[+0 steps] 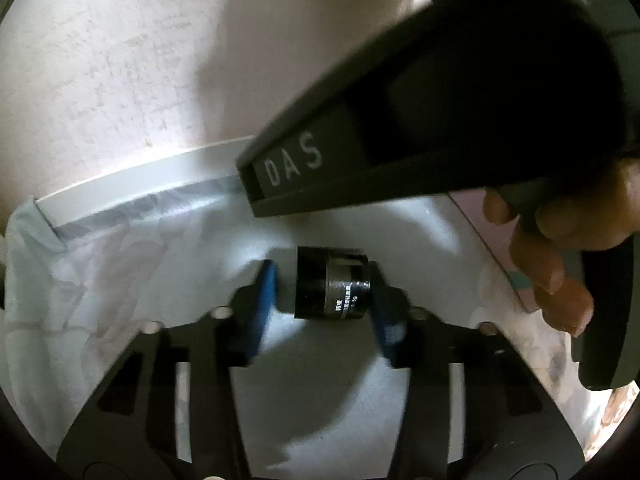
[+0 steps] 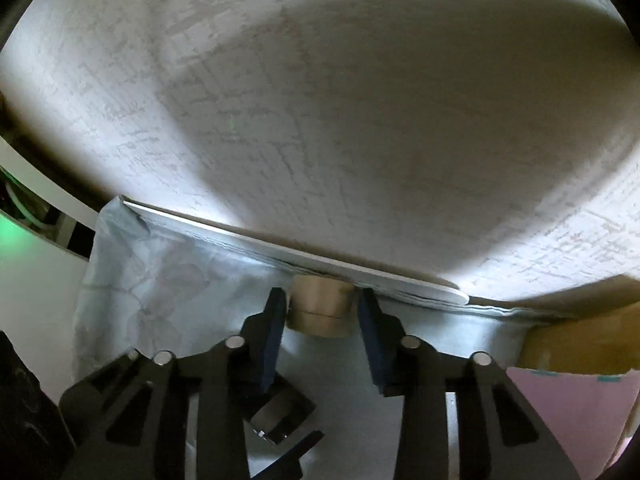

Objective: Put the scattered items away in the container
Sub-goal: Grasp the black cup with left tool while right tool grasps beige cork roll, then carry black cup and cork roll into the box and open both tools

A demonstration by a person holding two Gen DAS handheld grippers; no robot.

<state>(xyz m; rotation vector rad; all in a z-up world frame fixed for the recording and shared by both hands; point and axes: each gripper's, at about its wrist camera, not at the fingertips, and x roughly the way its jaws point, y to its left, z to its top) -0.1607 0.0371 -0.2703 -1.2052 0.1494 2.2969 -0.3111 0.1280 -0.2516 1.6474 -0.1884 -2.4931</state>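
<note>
In the left wrist view my left gripper (image 1: 322, 280) is shut on a short black and grey cylinder (image 1: 332, 286) with a printed label. It lies on its side on the pale cloth (image 1: 120, 280), and a blue pad (image 1: 264, 300) presses on each end. In the right wrist view my right gripper (image 2: 322, 304) is shut on a tan roll (image 2: 320, 308), which stands against the white board edge (image 2: 280, 246). Its dark blue pads (image 2: 274, 328) touch both sides of the roll.
The other gripper's dark body marked DAS (image 1: 400, 128), with a hand (image 1: 560, 240) on it, fills the upper right of the left wrist view. A dark metal piece (image 2: 280, 420) lies under my right gripper. A pink sheet (image 2: 576, 404) and brown cardboard (image 2: 580, 336) sit at the right.
</note>
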